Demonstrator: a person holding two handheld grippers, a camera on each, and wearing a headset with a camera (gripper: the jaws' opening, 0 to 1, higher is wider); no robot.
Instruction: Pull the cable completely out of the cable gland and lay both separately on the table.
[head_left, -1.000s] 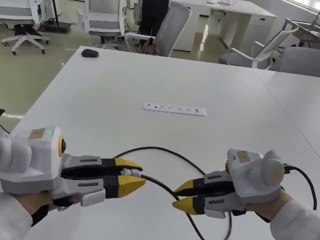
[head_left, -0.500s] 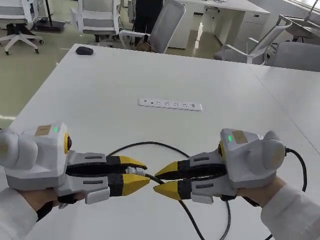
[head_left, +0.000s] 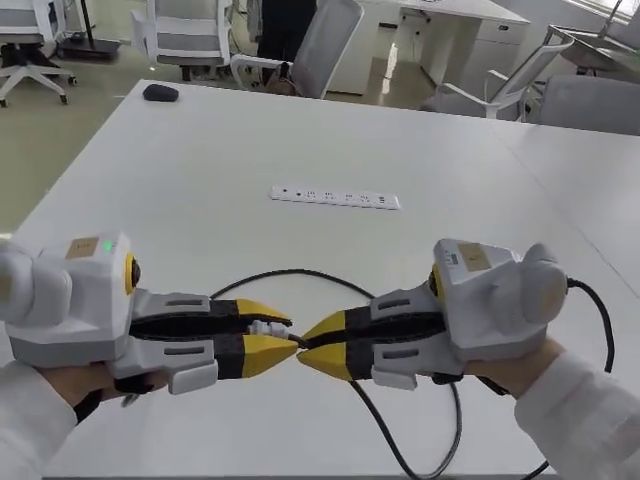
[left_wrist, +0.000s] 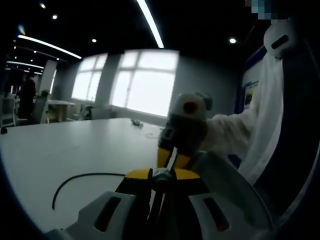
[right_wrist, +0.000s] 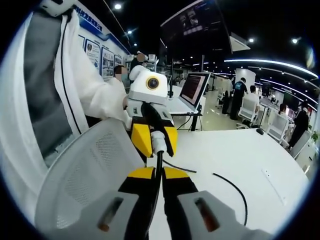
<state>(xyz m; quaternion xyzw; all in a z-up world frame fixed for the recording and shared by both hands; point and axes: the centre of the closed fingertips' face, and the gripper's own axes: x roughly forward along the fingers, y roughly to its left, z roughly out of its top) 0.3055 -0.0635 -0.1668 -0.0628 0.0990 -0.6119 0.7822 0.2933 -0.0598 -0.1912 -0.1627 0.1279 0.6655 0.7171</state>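
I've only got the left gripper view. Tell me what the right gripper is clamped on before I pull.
Observer: Right gripper view: the right gripper has its jaws shut on the black cable, just short of the white cable gland.
Operator: Say whether the cable is out of the gland.
Observer: Not yet. That view shows it running straight into the gland's end, between the yellow jaws of the left gripper.
Operator: Check the slack behind my right hand.
Observer: Head view: the cable passes under the right gripper and curls loose on the table near its front edge.
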